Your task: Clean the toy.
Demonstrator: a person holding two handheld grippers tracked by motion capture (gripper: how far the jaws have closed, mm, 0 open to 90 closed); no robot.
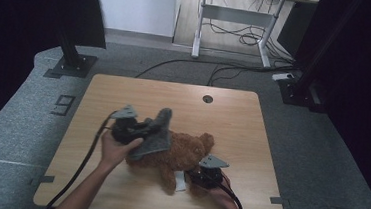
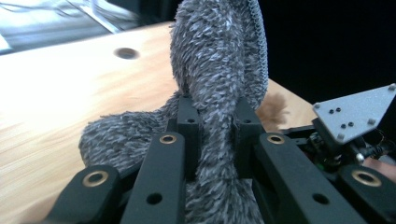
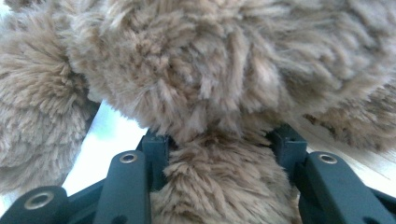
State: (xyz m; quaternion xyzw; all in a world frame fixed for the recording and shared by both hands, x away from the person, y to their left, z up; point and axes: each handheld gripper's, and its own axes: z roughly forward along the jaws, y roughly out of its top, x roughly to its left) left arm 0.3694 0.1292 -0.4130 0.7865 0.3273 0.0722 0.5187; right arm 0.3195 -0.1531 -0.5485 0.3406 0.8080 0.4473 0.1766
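Observation:
A brown plush teddy bear (image 1: 182, 152) lies on the wooden table (image 1: 232, 118). Over its back hangs a grey fuzzy cloth (image 1: 157, 135), lifted at one end. My left gripper (image 1: 144, 129) is shut on that cloth; in the left gripper view the grey cloth (image 2: 217, 88) is pinched between the jaws of the left gripper (image 2: 215, 135) and rises above them. My right gripper (image 1: 198, 178) is shut on a limb of the bear at the table's near side; in the right gripper view the right gripper (image 3: 219, 149) squeezes brown fur (image 3: 219, 186) of the bear (image 3: 224, 65).
A small white label (image 1: 181, 182) lies by the bear's leg. A round cable hole (image 1: 207, 98) sits near the table's far edge. Black stand bases (image 1: 71, 65) and a white desk frame (image 1: 235, 23) with cables stand on the grey floor beyond.

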